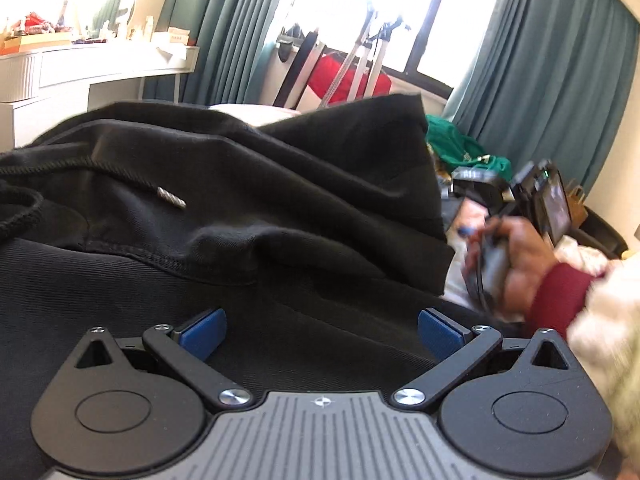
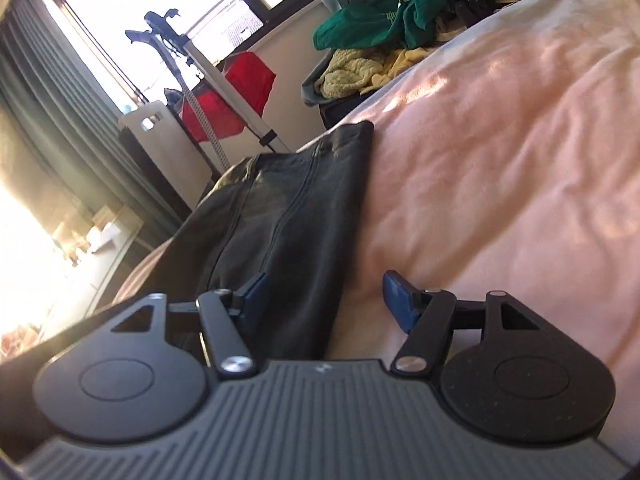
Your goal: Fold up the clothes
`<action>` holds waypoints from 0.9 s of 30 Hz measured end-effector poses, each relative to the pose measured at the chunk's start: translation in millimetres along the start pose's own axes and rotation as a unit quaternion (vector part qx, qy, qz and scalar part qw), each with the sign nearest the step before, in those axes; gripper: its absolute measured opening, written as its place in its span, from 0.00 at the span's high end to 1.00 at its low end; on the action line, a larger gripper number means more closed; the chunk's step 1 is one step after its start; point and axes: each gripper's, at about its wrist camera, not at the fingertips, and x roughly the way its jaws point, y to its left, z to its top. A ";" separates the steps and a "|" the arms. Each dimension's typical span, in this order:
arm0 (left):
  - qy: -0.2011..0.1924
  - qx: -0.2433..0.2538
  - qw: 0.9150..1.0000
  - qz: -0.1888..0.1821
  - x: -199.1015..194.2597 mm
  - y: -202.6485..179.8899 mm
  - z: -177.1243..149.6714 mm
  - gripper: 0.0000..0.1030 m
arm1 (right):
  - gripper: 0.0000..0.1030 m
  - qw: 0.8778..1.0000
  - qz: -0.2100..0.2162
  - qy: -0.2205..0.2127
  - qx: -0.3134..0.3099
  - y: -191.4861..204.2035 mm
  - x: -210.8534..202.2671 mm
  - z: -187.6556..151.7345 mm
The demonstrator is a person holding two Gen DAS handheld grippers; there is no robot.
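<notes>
Pale pink rumpled bedcover (image 2: pixel 500 168); teal pleated curtains (image 1: pixel 552 80) beside a bright window. Heap of green and cream clothes (image 2: pixel 380 28) at far edge. Black drawstring hoodie (image 1: pixel 240 184) spread on bed, under left gripper (image 1: pixel 320 330), blue pads released wide. Right gripper (image 2: pixel 324 296) low, spread apart over hoodie's edge. Hand (image 1: pixel 516 264) in maroon cuff grips right handle.
</notes>
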 end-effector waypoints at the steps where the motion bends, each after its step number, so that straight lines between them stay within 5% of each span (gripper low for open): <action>1: -0.002 0.004 1.000 0.001 1.4 -0.8 -1.1 0.00 | 0.51 1.000 -0.001 -0.011 0.003 1.3 7.4 2.6; 2: -0.004 0.007 1.000 0.001 2.7 -1.6 -2.1 0.00 | 0.67 1.000 -0.009 -0.018 0.000 3.6 13.6 4.5; 5: -0.009 0.018 1.000 0.003 6.8 -4.1 -5.3 0.00 | 0.93 0.999 -0.030 -0.025 -0.023 10.6 23.3 10.0; 16: -0.020 0.019 1.000 -0.009 7.2 -4.0 -8.8 0.00 | 0.96 0.985 -0.092 -0.121 -0.077 17.5 -77.7 73.9; 22: -0.026 0.013 0.999 -0.020 -4.2 -3.5 -8.5 0.00 | 0.96 0.968 -0.172 -0.175 -0.054 -49.6 -170.3 121.9; 27: -0.031 0.026 0.999 -0.031 -9.0 -5.0 -10.0 0.00 | 0.96 0.968 -0.193 -0.162 -0.004 -124.8 -228.3 112.9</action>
